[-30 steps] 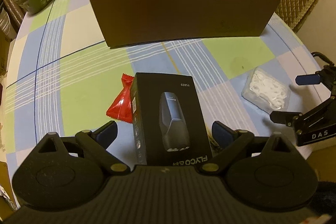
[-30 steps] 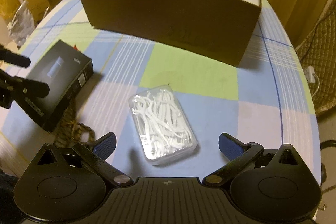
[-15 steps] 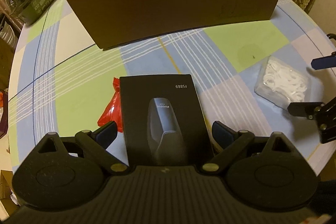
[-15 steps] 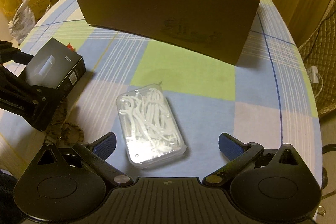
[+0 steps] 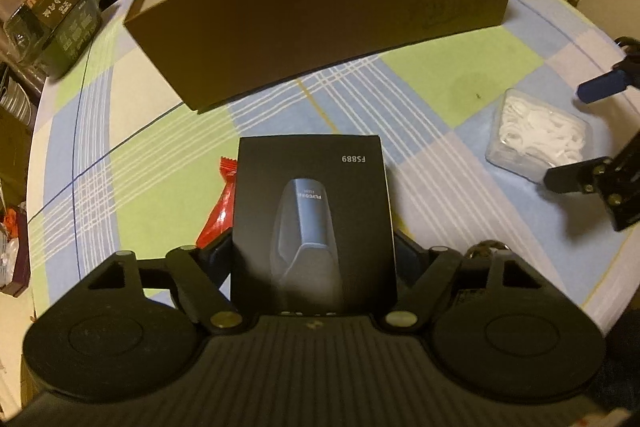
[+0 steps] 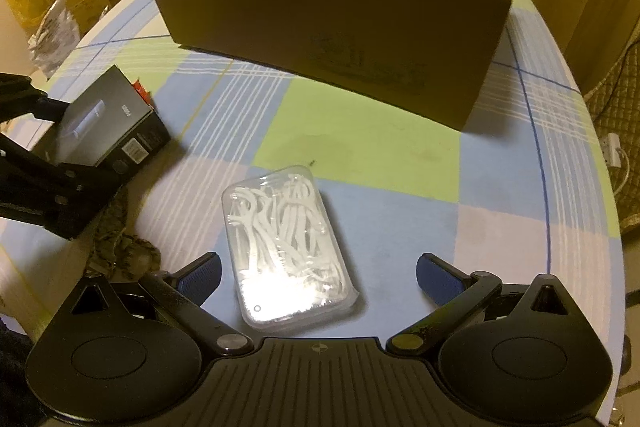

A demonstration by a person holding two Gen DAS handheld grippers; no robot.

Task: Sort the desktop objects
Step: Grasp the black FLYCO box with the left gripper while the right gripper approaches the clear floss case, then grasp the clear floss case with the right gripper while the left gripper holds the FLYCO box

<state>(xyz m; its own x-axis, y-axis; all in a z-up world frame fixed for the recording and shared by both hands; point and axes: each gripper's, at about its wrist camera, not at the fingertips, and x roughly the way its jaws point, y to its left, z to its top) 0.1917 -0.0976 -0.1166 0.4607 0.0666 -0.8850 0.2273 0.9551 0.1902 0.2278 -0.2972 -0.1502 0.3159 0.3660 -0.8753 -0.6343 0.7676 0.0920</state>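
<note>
Table items: one black box, one floss case, one red packet.

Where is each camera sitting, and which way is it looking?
Left wrist: rides on the left gripper, looking down and forward at the black box between its closing fingers; the right gripper shows at the right edge.
Right wrist: rides on the right gripper, looking down at the clear case between its open fingers; the left gripper shows at the left edge.
Both views share the black box, clear case, cardboard box and checked tablecloth.
</note>
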